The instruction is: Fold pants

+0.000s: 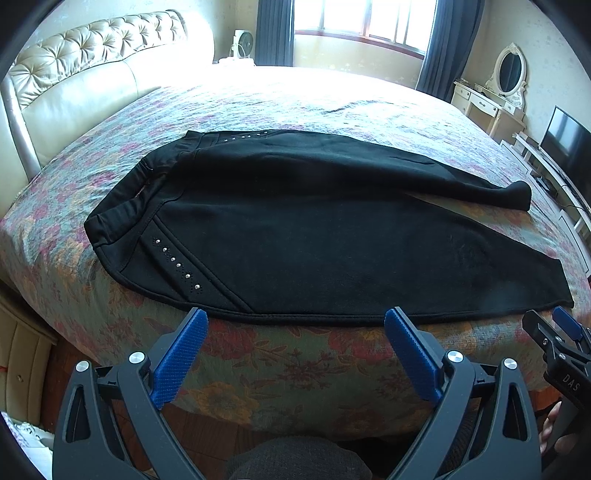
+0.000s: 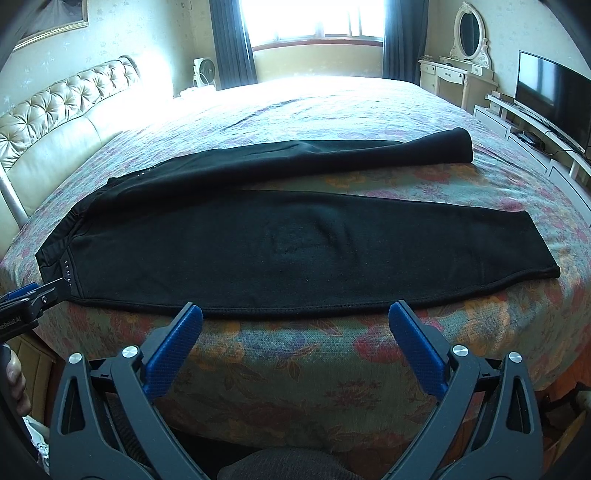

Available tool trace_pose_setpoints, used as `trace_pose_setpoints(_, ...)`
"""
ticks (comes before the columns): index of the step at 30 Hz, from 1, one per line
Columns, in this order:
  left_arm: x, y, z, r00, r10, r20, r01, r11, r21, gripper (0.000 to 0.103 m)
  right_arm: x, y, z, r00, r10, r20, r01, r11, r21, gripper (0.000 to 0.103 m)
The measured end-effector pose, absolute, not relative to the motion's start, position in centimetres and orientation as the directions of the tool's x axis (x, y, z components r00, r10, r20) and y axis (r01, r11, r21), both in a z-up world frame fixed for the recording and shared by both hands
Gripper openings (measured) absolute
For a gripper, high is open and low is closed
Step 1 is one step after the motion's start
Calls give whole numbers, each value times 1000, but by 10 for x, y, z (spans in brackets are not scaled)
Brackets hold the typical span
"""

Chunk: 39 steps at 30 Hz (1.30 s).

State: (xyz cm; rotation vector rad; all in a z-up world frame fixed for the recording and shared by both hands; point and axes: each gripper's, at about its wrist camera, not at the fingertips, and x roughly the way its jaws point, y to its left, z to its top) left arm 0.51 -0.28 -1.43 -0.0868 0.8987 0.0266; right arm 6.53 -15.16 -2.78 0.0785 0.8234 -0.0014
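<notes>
Black pants [image 1: 295, 229] lie flat on the floral bedspread [image 1: 280, 369], waistband with a row of studs [image 1: 177, 264] to the left, two legs running right and splayed apart. They also show in the right wrist view [image 2: 295, 251]. My left gripper [image 1: 295, 317] is open and empty, just short of the near hem by the waist. My right gripper [image 2: 295, 314] is open and empty, just short of the near leg's edge. The right gripper shows at the left view's right edge [image 1: 561, 332]; the left gripper shows at the right view's left edge [image 2: 29, 299].
A tufted cream headboard [image 1: 92, 70] stands at the left. A window with dark curtains [image 2: 314, 22] is behind the bed. A dressing table with oval mirror [image 2: 461, 66] and a TV on a low unit [image 2: 550, 96] stand to the right. A fan [image 2: 205, 72] stands by the window.
</notes>
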Motion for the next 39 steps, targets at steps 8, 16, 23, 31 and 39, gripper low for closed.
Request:
trace_pose_setpoints(8,17,6,-10,619,-7,-785,-73,995,-66,96,88,-156,-31,670,53,-740,28,995,96,101)
trace_pose_setpoints(16,37,11,-15,608,2,-794,-51,998,-37,96,120,-148,-31,661,82,-746,-12,995,99,101)
trace_pose_setpoints(23,76,36,-20,553,-88,-829,23,996,-90,96,154,-136,-30,641,132,-756,-92,991,96,101)
trace_pose_setpoints(31,186,147,8,523,-175,-834,50,983,-176,96,194,-129,-26,641,191,-743,-138,981,133,101)
trace_pose_setpoints(39,312,254,-35,447,-195,-873,-89,962,-260,96,217,-124,-46,601,252,-758,-154,968,200,101)
